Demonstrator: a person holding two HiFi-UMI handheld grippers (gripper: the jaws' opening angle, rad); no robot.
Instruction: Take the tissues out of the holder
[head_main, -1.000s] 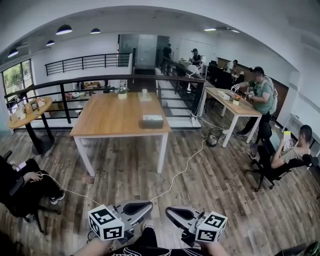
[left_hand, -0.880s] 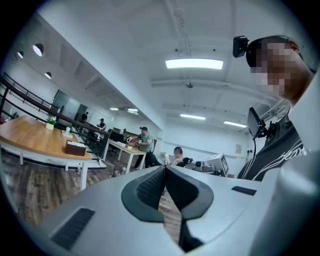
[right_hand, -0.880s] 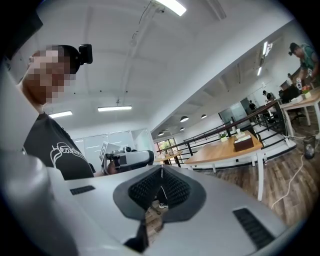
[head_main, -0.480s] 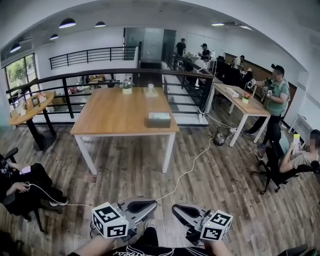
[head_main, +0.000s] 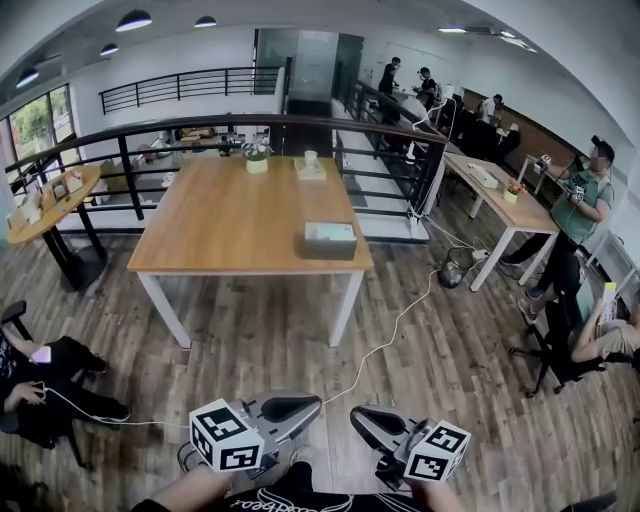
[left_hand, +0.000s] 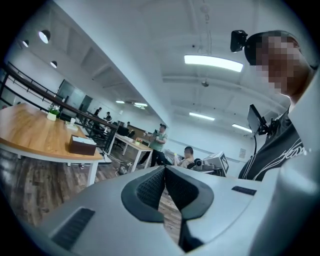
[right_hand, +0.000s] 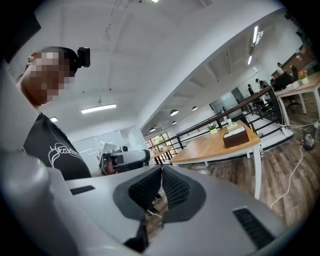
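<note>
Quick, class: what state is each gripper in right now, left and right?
Grey two-jaw left gripper: closed, jaws together, holding nothing.
Grey two-jaw right gripper: closed, jaws together, holding nothing.

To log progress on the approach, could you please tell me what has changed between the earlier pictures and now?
The head view has drawn closer to the long light-wood table and the dark brown rectangular tissue holder on it; both show larger. Nothing was grasped or released. The left gripper and right gripper stay low, shut and empty; the holder sits untouched.
</note>
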